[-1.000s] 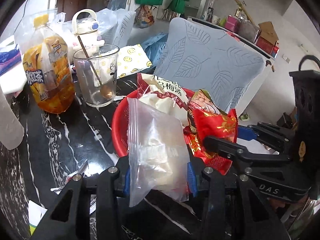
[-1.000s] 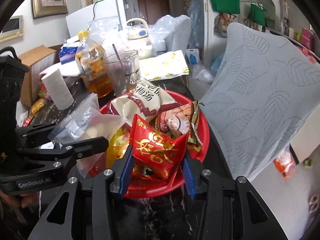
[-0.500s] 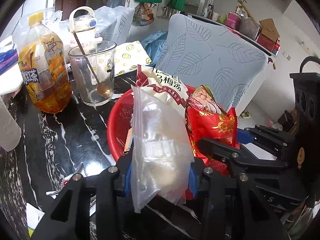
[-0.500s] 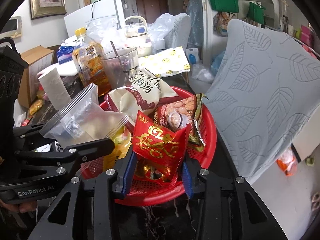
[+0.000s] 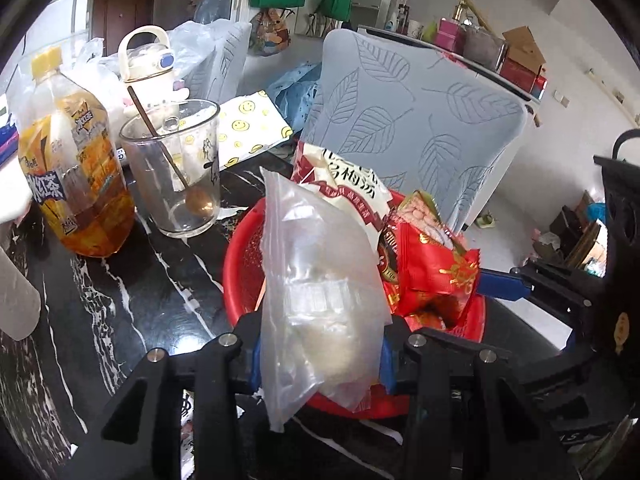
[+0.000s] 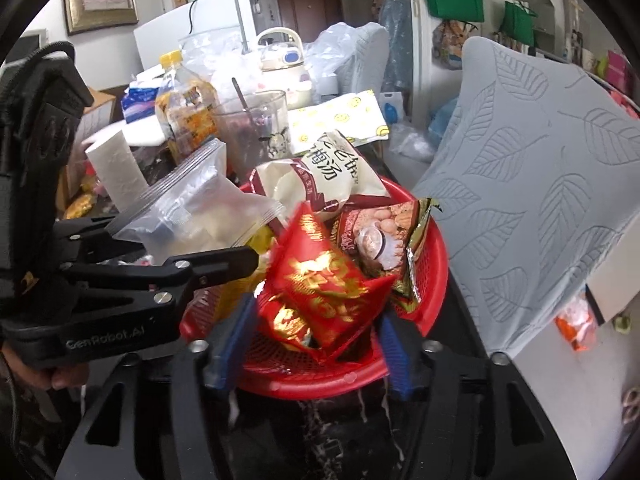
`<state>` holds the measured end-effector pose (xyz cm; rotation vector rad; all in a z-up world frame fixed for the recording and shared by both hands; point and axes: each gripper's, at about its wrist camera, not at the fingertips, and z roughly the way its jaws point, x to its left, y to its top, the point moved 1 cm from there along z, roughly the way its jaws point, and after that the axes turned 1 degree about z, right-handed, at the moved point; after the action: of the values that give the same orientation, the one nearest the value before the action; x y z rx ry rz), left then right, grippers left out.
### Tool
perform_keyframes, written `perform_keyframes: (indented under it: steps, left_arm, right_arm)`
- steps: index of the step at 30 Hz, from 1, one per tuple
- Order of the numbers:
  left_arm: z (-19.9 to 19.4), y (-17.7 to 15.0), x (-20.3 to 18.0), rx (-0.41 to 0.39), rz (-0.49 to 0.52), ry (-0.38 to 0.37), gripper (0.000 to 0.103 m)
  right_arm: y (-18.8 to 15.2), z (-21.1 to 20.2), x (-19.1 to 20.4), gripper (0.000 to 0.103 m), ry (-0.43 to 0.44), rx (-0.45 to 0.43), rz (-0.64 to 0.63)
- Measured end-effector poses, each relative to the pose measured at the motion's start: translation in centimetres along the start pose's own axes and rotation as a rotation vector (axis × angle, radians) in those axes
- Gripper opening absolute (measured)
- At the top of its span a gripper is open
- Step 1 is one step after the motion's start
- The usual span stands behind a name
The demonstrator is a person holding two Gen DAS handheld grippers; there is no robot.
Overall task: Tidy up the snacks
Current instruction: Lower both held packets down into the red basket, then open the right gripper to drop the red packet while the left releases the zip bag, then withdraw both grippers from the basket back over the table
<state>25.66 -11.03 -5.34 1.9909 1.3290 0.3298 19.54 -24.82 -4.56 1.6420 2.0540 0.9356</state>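
Observation:
A red mesh basket sits on the black marble table and holds a white plum-drink bag and a brown nut packet. My left gripper is shut on a clear zip bag, held over the basket's near rim. My right gripper has opened wide; the red and gold snack packet lies loose between its fingers, in the basket.
An iced tea bottle, a glass with a spoon and a paper roll stand left of the basket. A grey leaf-pattern chair back is right behind it. A white kettle sits further back.
My right gripper has opened and let go of the red packet, which dropped into the basket. Both grippers moved forward over the basket; the left still holds the clear bag.

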Motion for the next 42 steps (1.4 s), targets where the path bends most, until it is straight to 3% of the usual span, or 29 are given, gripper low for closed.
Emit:
perform_keyframes:
  steps: [11, 16, 26, 35, 42]
  left_arm:
    - [-1.2, 1.2, -1.2, -0.065, 0.091, 0.022, 0.043]
    - [-0.4, 0.9, -1.7, -0.037, 0.105, 0.024, 0.066]
    - [-1.3, 0.5, -1.6, -0.038, 0.093, 0.061, 0.067]
    - [-5.3, 0.0, -1.0, -0.071, 0.044, 0.094, 0.067]
    - [-9.8, -0.1, -0.2, -0.125, 0.029, 0.208, 0.067]
  right_arm:
    - [-0.3, -2.0, -0.8, 0.067, -0.021, -0.035, 0.069]
    - [-0.3, -2.5, -1.2, 0.067, -0.045, -0.035, 0.072]
    - [-0.5, -3.2, -1.4, 0.067, -0.074, -0.035, 0.072]
    - [0.2, -5.1, 0.4, 0.067, -0.052, -0.071, 0.044]
    - [1.3, -6.9, 2.9, 0.068, -0.05, -0.112, -0.005]
